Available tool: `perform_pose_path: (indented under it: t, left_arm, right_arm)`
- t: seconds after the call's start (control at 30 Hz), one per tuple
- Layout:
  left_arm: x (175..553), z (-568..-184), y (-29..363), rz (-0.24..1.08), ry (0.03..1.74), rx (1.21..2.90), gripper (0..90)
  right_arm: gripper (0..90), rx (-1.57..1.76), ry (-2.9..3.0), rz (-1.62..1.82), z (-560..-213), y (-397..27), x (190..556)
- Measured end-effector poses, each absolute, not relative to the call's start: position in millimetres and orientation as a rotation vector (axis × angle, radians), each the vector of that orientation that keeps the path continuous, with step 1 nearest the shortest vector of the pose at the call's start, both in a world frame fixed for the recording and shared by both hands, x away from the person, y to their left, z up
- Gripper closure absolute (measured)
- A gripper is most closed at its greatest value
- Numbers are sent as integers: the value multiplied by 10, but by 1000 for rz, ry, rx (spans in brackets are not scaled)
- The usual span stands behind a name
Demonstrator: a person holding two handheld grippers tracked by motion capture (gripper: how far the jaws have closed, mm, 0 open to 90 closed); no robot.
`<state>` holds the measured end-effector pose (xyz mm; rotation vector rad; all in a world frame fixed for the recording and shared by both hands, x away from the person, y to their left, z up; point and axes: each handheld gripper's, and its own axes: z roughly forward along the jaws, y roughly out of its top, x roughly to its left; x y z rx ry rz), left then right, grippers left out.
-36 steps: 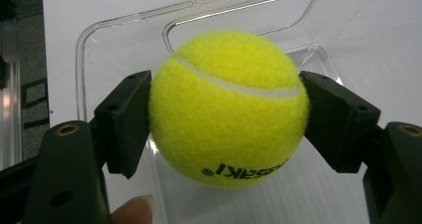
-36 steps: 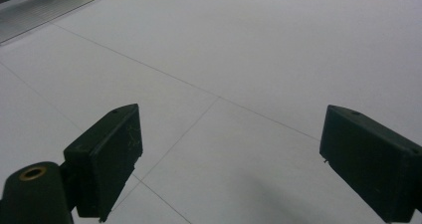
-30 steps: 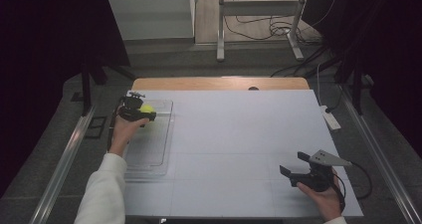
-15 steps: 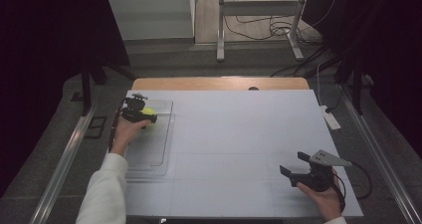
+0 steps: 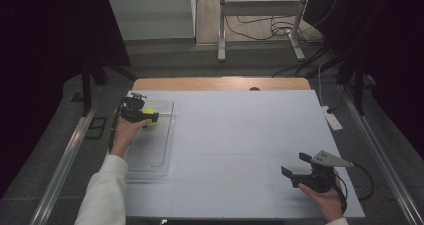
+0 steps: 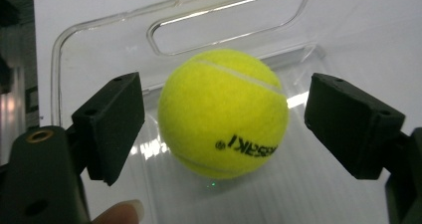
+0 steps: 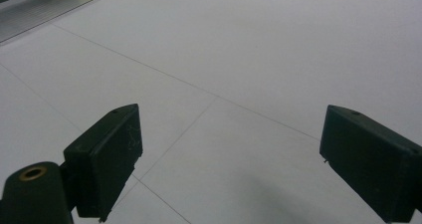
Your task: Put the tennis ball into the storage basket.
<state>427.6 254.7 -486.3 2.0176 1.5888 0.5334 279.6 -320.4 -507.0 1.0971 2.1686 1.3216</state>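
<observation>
Surroundings: dark room with a grey floor; a metal frame [image 5: 260,22] and loose cables [image 5: 260,32] lie beyond the far edge of the table.
Table: white top [image 5: 240,135] marked with thin seams, with a wooden strip [image 5: 220,83] along its far edge; the same white surface [image 7: 278,59] fills the background of the right gripper view.
Tray: clear plastic tray [image 5: 157,155] lying flat on the left part of the table, with a slot-shaped handle cut into its far end [image 6: 224,15].
Ball: yellow tennis ball [image 6: 223,113] with black lettering, resting inside the tray at its far end; in the high view it appears as a yellow spot [image 5: 150,124] just beside the left gripper.
Left gripper: black tool [image 5: 136,111] held over the far end of the tray by the left hand [image 5: 125,133], white sleeve [image 5: 102,195] behind it.
Left jaws: spread wide, one on each side of the ball, with a visible gap between each pad and the ball in the left gripper view; a fingertip [image 6: 119,213] shows at the bottom edge.
Right gripper: black tool [image 5: 295,166] with a grey three-cornered plate [image 5: 331,159] on top, held by the right hand [image 5: 325,197] at the near right part of the table, well apart from the tray.
Right jaws: spread wide with nothing between them, pointing over bare table.
Side object: white strip-shaped item [image 5: 332,119] at the right edge of the table; too small to identify.
</observation>
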Motion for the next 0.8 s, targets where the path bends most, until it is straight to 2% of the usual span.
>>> perform_pose_path:
  t: [0.8]
  left_arm:
    - [3985, -4623, 2451, 514, 1385, 1910, 141]
  right_arm:
    - [101, 1095, 2168, 1322, -5065, -3199, 2789]
